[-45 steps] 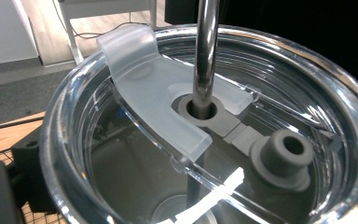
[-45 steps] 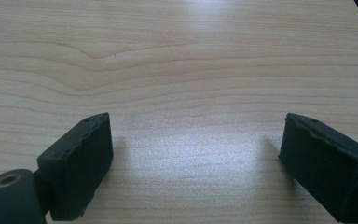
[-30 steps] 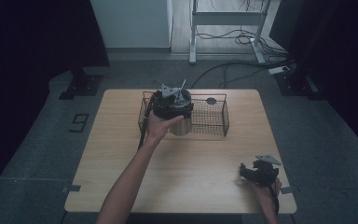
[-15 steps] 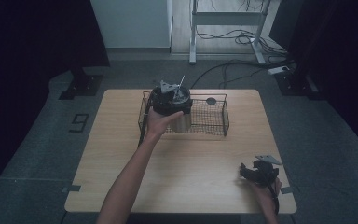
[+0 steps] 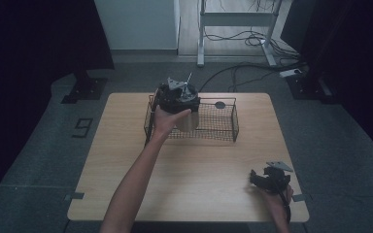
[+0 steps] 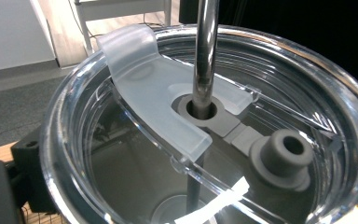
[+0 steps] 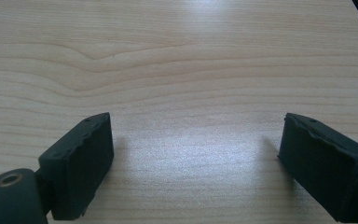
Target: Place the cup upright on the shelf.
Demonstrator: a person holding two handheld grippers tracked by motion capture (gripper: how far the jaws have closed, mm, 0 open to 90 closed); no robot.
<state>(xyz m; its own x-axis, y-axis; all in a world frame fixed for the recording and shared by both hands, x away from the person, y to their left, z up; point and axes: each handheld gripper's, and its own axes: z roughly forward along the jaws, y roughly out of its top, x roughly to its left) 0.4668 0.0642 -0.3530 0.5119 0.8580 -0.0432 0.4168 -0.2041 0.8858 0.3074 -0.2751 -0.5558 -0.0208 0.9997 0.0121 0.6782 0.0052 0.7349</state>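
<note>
Tumbler [image 5: 187, 120] is in the left gripper [image 5: 177, 97], clamped at the rim and held at the wire basket's [image 5: 226, 127] left end (metal straw [image 6: 204, 51] poking through its clear lid [image 6: 168, 100]). Right gripper [image 5: 267, 180] sits near the table's [image 5: 199, 170] front-right corner, jaws wide apart, nothing between them.

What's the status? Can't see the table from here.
Left gripper clamped on tumbler, over wire basket. Right gripper open, idle on table. Straw through lid. Nothing blocking.

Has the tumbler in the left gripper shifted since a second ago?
Yes, slightly. The tumbler in the left gripper has drifted toward the far rim of the wire basket, where it earlier sat nearer mid-basket.
</note>
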